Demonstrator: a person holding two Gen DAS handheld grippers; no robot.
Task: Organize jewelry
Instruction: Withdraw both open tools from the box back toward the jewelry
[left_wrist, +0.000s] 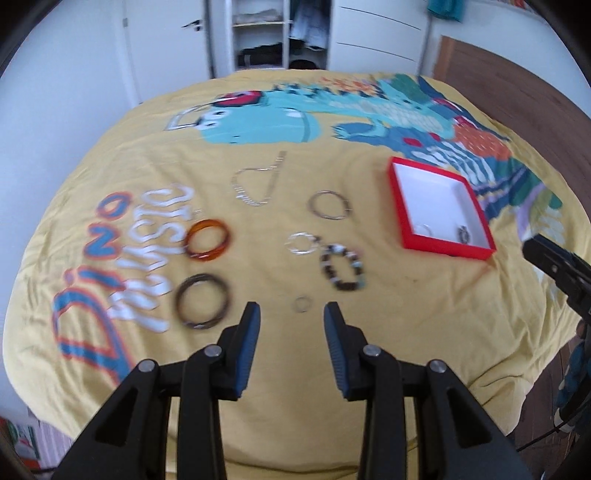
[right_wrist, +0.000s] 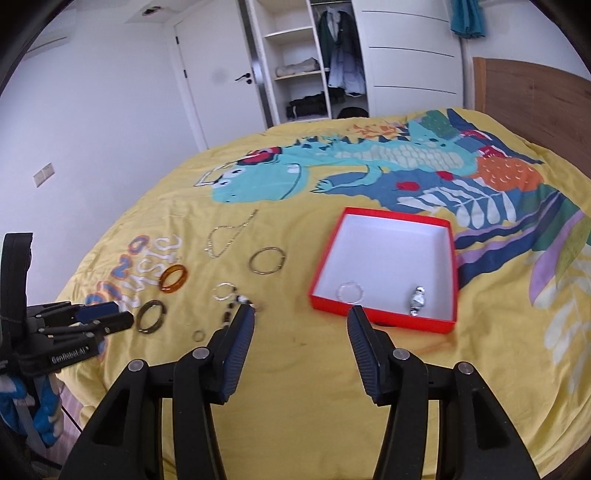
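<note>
Jewelry lies on a yellow bedspread. A red box (left_wrist: 397, 199) (right_wrist: 452, 269) holds a clear bracelet (right_wrist: 349, 292) and a silver watch (right_wrist: 417, 301). Loose on the spread are an amber bangle (left_wrist: 208, 240) (right_wrist: 173, 278), a dark bangle (left_wrist: 202, 301) (right_wrist: 150, 316), a silver hoop (left_wrist: 330, 205) (right_wrist: 267, 260), a chain necklace (left_wrist: 258, 182) (right_wrist: 225, 238), a clear bead bracelet (left_wrist: 303, 243) (right_wrist: 224, 291), a dark bead bracelet (left_wrist: 343, 273) and a small ring (left_wrist: 303, 304) (right_wrist: 198, 335). My left gripper (left_wrist: 291, 321) is open, empty, just short of the small ring. My right gripper (right_wrist: 301, 325) is open, empty, before the box.
The bedspread (left_wrist: 258, 350) carries a dinosaur print and lettering. A wooden headboard (right_wrist: 535, 96) stands at the right. An open wardrobe (right_wrist: 306, 62) and a door (right_wrist: 221, 81) are behind the bed. The bed's near edge is below the grippers.
</note>
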